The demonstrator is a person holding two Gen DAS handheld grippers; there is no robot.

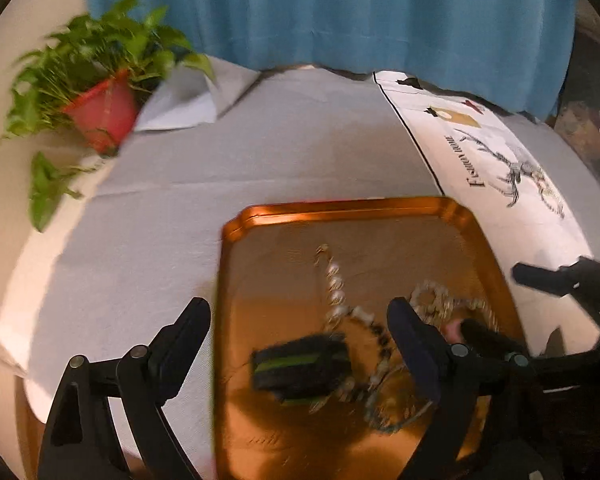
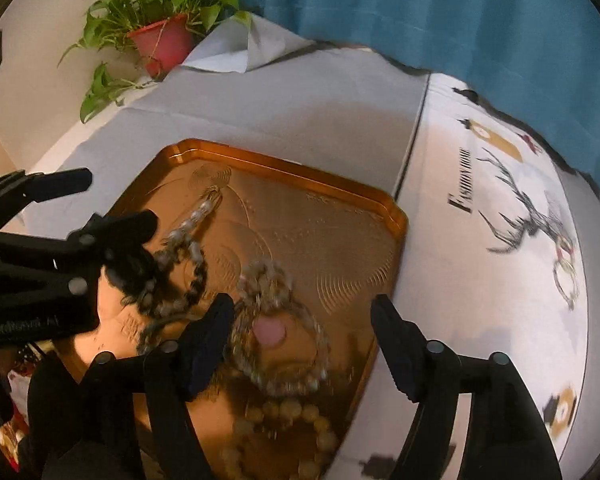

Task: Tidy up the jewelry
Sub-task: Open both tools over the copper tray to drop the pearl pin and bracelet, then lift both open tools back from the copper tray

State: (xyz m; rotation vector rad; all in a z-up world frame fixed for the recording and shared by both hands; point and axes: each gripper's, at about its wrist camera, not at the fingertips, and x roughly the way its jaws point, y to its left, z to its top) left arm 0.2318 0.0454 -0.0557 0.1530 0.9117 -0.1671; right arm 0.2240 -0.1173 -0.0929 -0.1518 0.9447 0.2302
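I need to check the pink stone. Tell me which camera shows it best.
The right wrist view: the pink stone sits near mid-frame, ringed by beads on the tray. The left wrist view shows only a pink sliver behind a tool finger.

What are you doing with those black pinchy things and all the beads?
A person is holding a gripper in each hand over a copper-coloured tray on a cloth-covered table, getting ready to sort jewelry. Tangled in the tray are a pale beaded necklace, a bracelet with a pink stone and a string of round yellow beads. The left gripper and the right gripper both stand open above the pile. Neither holds anything yet.
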